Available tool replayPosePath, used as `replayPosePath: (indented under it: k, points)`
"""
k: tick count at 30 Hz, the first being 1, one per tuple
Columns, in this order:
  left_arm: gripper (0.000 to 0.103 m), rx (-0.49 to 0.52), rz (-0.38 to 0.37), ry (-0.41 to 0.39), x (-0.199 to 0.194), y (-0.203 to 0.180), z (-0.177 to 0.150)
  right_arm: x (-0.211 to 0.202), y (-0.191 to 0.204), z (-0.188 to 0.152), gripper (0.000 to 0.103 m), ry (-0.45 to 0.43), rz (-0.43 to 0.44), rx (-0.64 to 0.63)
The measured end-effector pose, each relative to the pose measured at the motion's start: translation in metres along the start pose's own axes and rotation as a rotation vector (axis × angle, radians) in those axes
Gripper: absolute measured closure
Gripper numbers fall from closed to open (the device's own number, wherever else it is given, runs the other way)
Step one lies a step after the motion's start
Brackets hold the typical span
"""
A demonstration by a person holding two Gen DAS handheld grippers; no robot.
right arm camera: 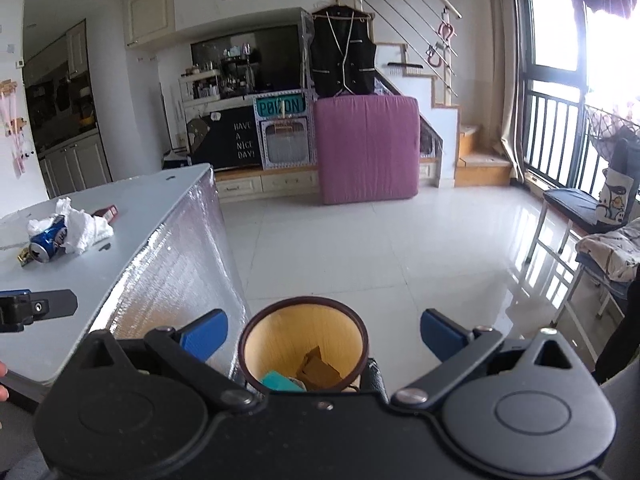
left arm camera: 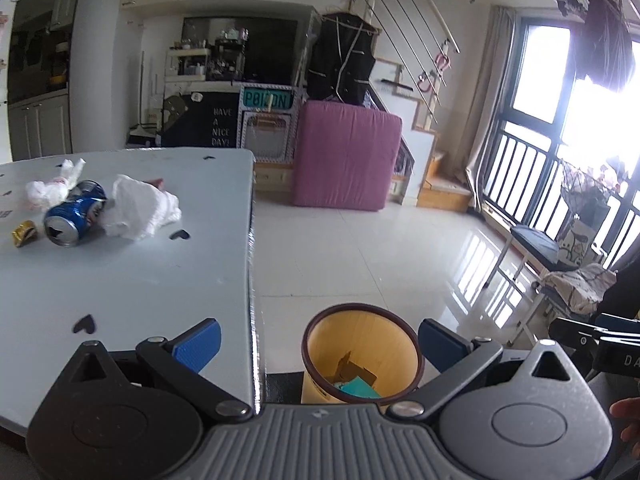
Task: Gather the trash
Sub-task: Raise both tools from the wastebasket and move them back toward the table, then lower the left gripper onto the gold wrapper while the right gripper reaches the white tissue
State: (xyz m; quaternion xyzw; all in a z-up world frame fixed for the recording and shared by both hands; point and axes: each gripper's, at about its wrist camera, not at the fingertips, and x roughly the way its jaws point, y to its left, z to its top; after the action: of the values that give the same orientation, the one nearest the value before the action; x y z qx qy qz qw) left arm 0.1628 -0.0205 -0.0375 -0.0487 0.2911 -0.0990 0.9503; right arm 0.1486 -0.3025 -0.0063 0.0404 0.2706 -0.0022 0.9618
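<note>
Blue can lies on its side on table, touching crumpled tissue; gold wrapper just beside. Yellow bin on floor by table edge, w/ cardboard inside. Left gripper & right gripper both wide open, empty, over bin.

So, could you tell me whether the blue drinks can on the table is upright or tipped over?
Tipped over: the blue drinks can lies on its side, its top facing the camera.

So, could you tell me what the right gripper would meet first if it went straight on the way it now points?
Probably the yellow waste bin: its open mouth sits between the open right gripper fingers, just ahead and below. Depth is unclear; it might pass over the rim toward bare floor.
</note>
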Motion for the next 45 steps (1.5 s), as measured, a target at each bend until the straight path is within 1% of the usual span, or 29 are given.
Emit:
replayPosePath:
  k: [5,8,15,23,27,31,35,40,45]
  points:
    - [0.0,-0.015,0.02,-0.045,-0.02,0.011,0.003,-0.013,0.017,0.001,0.0,-0.056,0.017,-0.025]
    - [0.0,-0.025,0.049,-0.068,-0.031,0.021,0.005,-0.017,0.029,0.005,0.0,-0.079,0.038,-0.033]
    - [0.0,-0.062,0.118,-0.112,-0.051,0.055,0.01,-0.012,0.063,0.01,0.0,-0.091,0.106,-0.064]
    - [0.0,-0.093,0.165,-0.14,-0.064,0.094,0.019,0.005,0.117,0.027,0.0,-0.101,0.204,-0.117]
    - [0.0,-0.096,0.22,-0.148,-0.066,0.114,0.026,0.014,0.145,0.036,0.0,-0.123,0.26,-0.143]
    - [0.0,-0.11,0.267,-0.158,-0.067,0.138,0.033,0.027,0.174,0.045,0.0,-0.122,0.297,-0.172]
    - [0.0,-0.138,0.342,-0.154,-0.065,0.169,0.041,0.04,0.197,0.052,0.0,-0.126,0.323,-0.177]
    - [0.0,-0.168,0.379,-0.163,-0.058,0.206,0.048,0.063,0.224,0.062,0.0,-0.103,0.341,-0.17]
    - [0.0,-0.185,0.413,-0.146,-0.041,0.242,0.051,0.088,0.253,0.064,0.0,-0.076,0.359,-0.196]
